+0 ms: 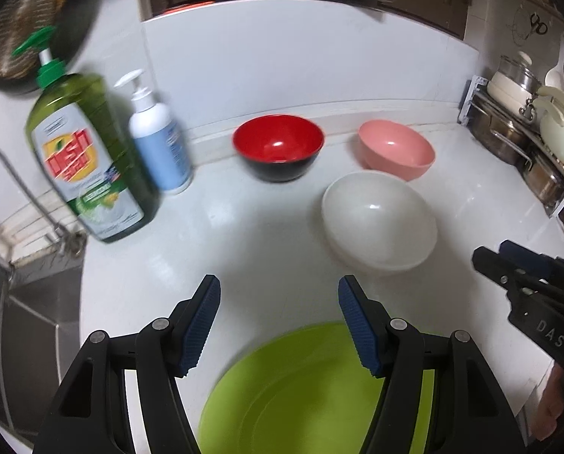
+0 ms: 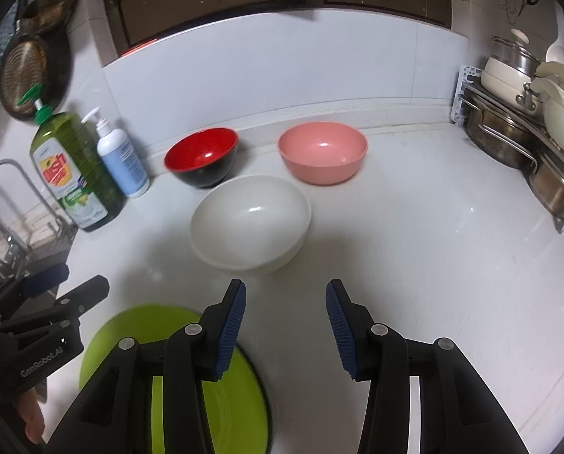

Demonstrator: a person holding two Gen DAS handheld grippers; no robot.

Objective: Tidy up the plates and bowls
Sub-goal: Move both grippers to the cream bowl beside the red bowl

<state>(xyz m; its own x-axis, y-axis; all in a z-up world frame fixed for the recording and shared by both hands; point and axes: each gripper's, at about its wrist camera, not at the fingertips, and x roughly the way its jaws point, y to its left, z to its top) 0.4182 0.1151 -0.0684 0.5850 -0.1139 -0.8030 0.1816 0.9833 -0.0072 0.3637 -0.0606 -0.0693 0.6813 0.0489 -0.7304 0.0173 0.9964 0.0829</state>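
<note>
A lime green plate (image 1: 301, 389) lies on the white counter right under my open, empty left gripper (image 1: 279, 289). A white bowl (image 1: 380, 219) stands ahead to the right, a red-and-black bowl (image 1: 278, 151) and a pink bowl (image 1: 395, 153) behind it near the wall. In the right wrist view my right gripper (image 2: 285, 295) is open and empty, just in front of the white bowl (image 2: 251, 221). The green plate (image 2: 168, 359) lies lower left, the red bowl (image 2: 202, 160) and pink bowl (image 2: 321, 155) farther back. The left gripper (image 2: 66, 283) shows at the left edge.
A green dish soap bottle (image 1: 89, 159) and a white pump bottle (image 1: 161, 143) stand at the left by the sink tap (image 1: 17, 189). A rack of steel pots and lids (image 1: 528, 128) fills the right corner. The other gripper (image 1: 509, 261) shows at the right edge.
</note>
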